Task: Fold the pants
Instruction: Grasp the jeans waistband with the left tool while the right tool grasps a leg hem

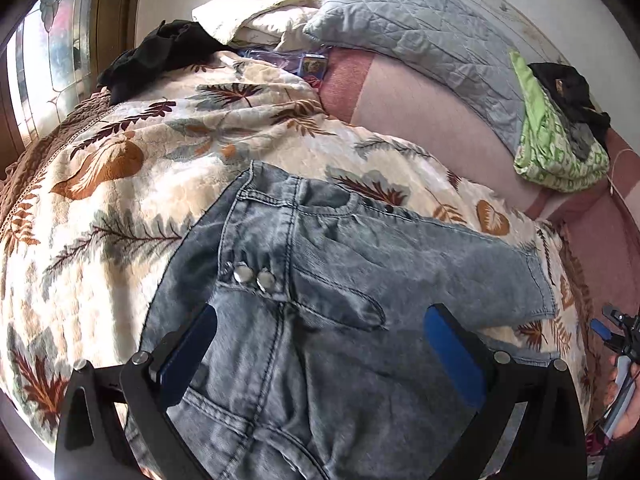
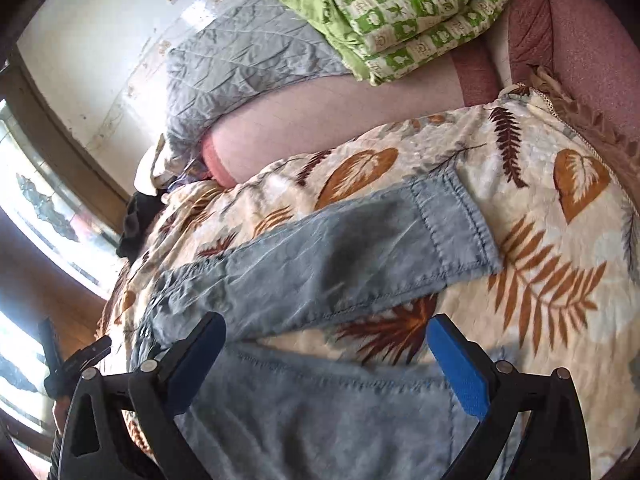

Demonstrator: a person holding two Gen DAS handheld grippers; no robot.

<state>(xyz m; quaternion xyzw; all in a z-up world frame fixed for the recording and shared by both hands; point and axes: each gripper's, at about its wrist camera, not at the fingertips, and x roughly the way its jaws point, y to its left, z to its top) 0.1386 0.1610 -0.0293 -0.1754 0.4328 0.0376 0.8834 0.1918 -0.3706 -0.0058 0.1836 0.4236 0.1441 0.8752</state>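
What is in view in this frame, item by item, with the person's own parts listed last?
jeans: one pair, light blue denim, spread on the blanket, legs apart
leaf-print blanket: one, cream with brown and orange leaves, under the jeans
quilted cover: one, grey-blue, at the far side by the wall
green patterned bedding: one bundle, green and cream, on the pink bedsheet
pink bedsheet: one, pale pink with darker stripes, beyond the blanket
black garment: one, by the window end
cream pillow: one, behind the black garment
window: one, patterned glass, far end
left tool: open, above the waistband, holding nothing
right tool: open, above the legs, holding nothing
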